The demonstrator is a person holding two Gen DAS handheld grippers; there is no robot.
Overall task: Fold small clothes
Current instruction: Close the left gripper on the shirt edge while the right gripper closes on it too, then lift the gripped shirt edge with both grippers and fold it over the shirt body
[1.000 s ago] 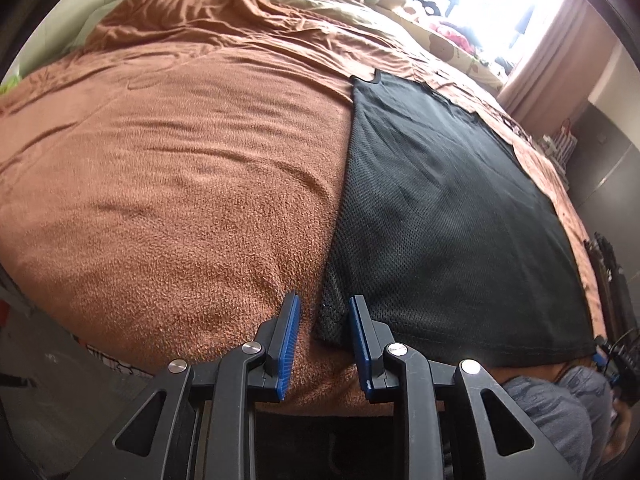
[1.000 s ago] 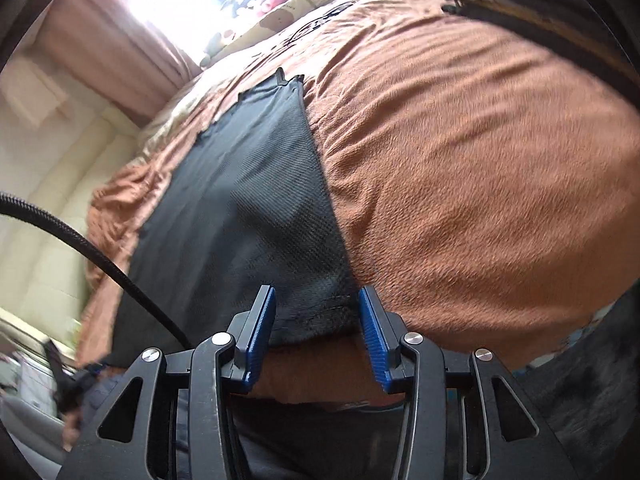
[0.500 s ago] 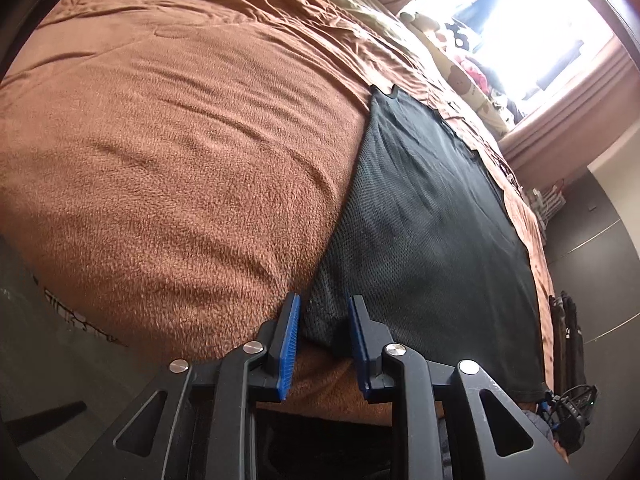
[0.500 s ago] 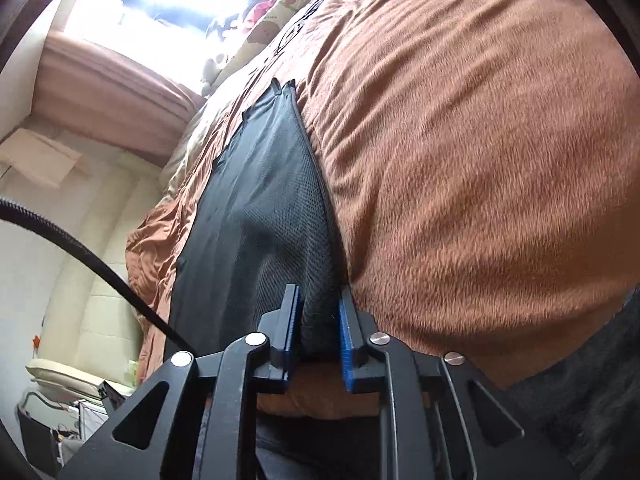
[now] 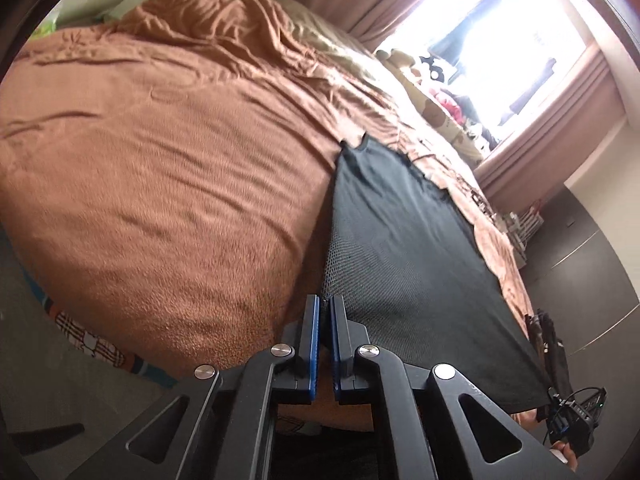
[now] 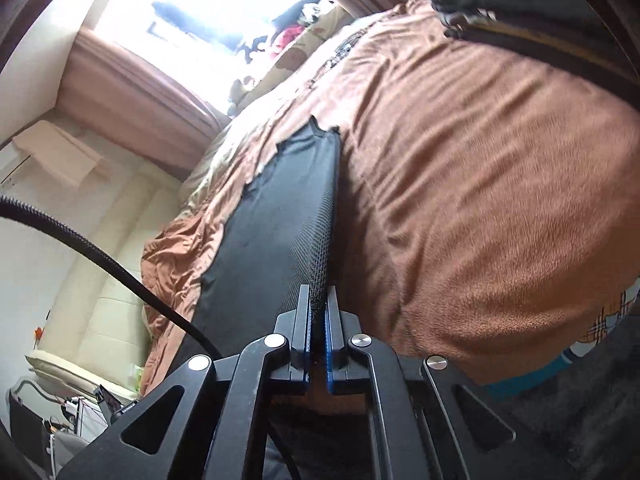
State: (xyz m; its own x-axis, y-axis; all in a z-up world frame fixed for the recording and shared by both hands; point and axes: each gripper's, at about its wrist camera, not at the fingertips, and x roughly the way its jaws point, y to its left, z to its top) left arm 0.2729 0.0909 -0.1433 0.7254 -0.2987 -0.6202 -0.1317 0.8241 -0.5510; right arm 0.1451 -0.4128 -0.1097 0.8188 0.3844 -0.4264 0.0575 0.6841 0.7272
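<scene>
Across the bed's brown blanket (image 5: 168, 184) lies the black mesh garment (image 5: 400, 248), and both the left gripper (image 5: 324, 312) and right gripper (image 6: 318, 304), open a second ago, now pinch its near corners, ready to lift for folding.

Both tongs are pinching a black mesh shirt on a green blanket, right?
Not quite: the fleece blanket is brown, not green, as the left wrist view shows. Both the left tongs and right tongs do pinch the black mesh shirt.
</scene>
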